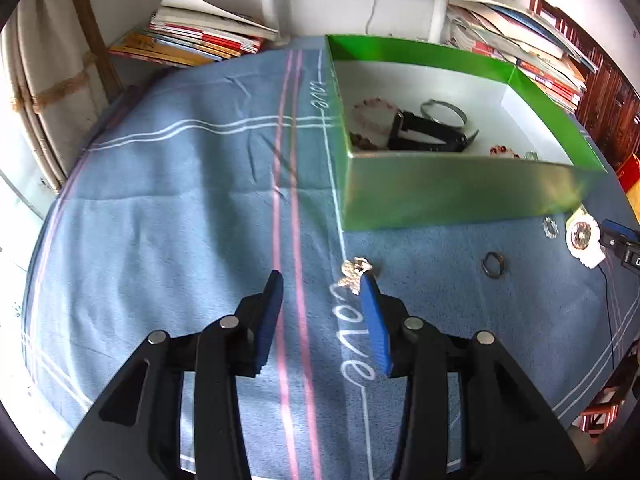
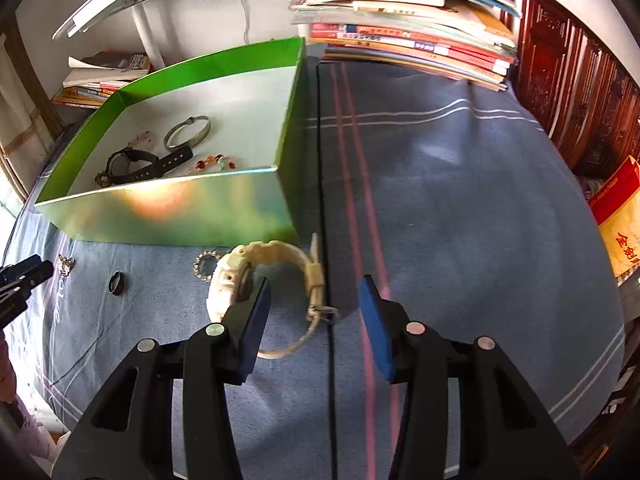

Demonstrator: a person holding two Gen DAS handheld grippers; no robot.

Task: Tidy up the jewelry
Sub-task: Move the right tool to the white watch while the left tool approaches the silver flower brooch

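A green box (image 1: 460,196) (image 2: 172,216) on the blue cloth holds a black watch (image 2: 132,166), a silver bangle (image 2: 188,132), a pink bead bracelet (image 1: 370,114) and a red bead bracelet (image 2: 212,164). On the cloth in front lie a silver brooch (image 1: 354,274) (image 2: 65,265), a dark ring (image 1: 494,266) (image 2: 117,282), a sparkly ring (image 2: 206,264) (image 1: 550,227) and a cream watch (image 2: 272,292) (image 1: 584,240). My left gripper (image 1: 324,280) is open, its right fingertip touching the brooch. My right gripper (image 2: 314,290) is open around the cream watch's strap.
Stacks of books (image 1: 200,36) (image 2: 408,40) lie along the back of the table. A dark wooden cabinet (image 2: 576,92) stands at the right. A red and yellow book (image 2: 620,220) lies at the right edge. A black cable (image 2: 326,200) runs across the cloth.
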